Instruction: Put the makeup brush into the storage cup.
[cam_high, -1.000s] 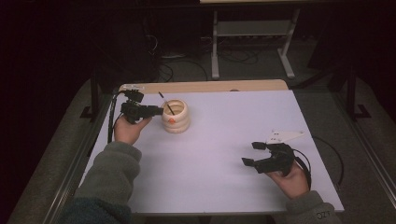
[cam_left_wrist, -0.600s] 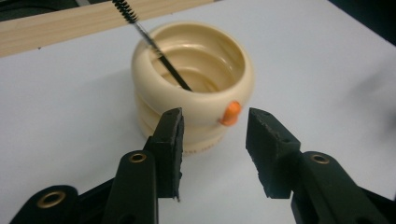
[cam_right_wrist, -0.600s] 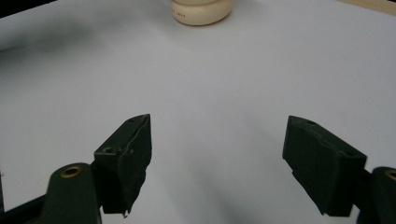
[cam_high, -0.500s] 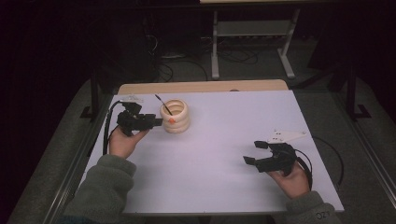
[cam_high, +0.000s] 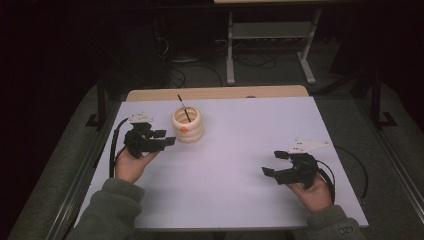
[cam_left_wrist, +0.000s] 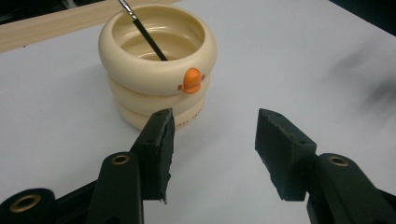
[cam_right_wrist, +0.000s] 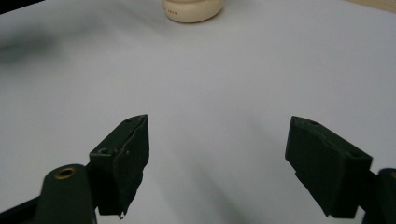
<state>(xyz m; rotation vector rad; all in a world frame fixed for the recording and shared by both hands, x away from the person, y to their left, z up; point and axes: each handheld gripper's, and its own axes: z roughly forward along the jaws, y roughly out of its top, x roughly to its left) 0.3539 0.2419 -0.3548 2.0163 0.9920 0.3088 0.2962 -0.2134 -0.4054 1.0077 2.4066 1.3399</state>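
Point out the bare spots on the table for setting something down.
Free: the wide stretch between the cup and the right gripper, and the far right corner of the table. Crowded: the near left, where the left gripper sits beside the cup holding a brush.

At ten o'clock on the white tabletop (cam_high: 240, 150) stands a cream ringed ceramic pot (cam_high: 188, 125) with a thin black brush (cam_high: 183, 108) leaning inside. The left gripper (cam_high: 166, 138) sits just beside it, jaws just opening, empty. The right gripper (cam_high: 272, 163) rests at four o'clock, jaws apart.
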